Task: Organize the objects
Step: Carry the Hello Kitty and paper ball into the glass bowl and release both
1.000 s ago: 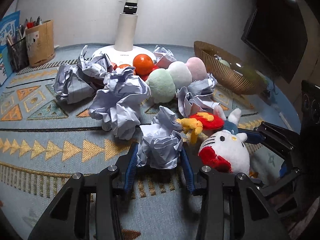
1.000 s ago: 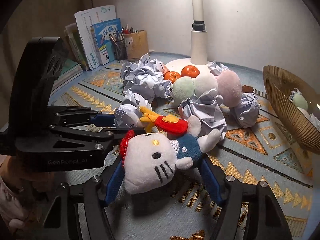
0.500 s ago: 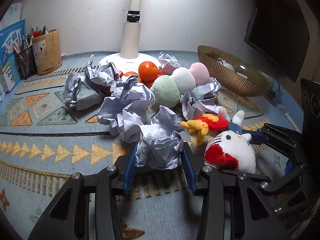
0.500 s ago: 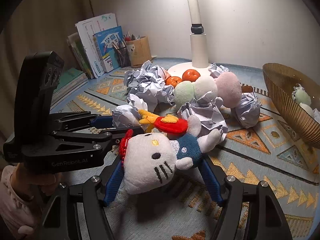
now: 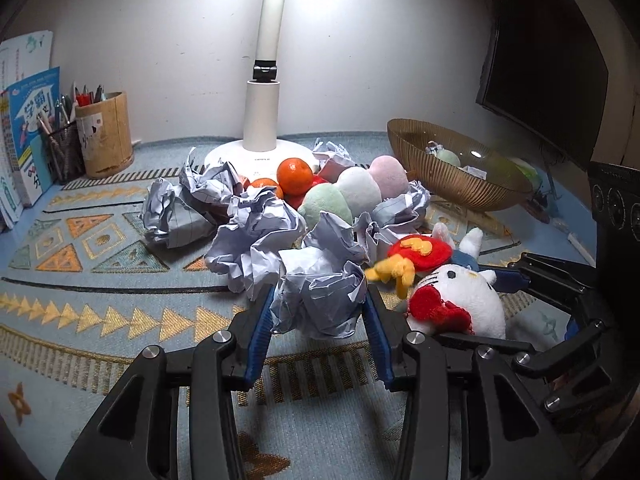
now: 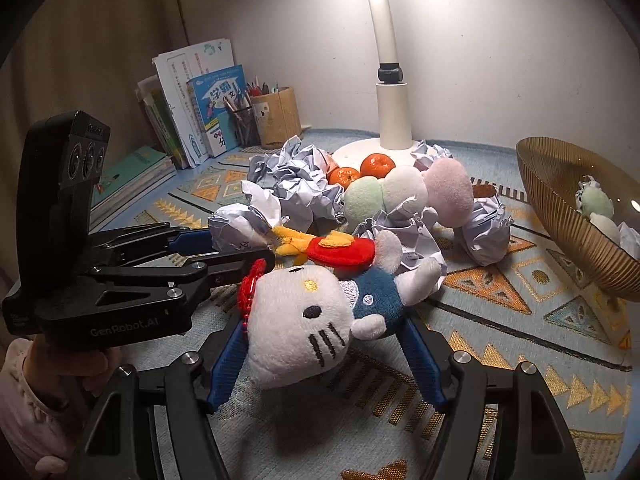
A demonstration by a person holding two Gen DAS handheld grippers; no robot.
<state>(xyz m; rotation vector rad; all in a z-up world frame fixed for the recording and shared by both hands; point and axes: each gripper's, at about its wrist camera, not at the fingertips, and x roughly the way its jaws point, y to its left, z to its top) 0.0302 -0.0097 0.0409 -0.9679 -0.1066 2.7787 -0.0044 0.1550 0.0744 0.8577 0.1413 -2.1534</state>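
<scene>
1. The paper ball [image 5: 320, 300] is seen as crumpled, matt lined paper, rough with creases.
2. The cat plush [image 6: 308, 320] is covered in soft, fuzzy cloth (a stitched face is shown).
3. The left gripper [image 5: 320, 316] is built of matt black plastic with bright metal screws; its pads [image 5: 260, 328] look like ribbed blue rubber.
4. The bowl [image 5: 452, 176] appears glossy and finely ribbed.
5. The mat [image 5: 100, 312] is woven cloth, matt.
6. The lamp [image 5: 262, 120] is smooth white plastic.
7. The pen holder [image 5: 106, 136] looks like matt wood.
</scene>
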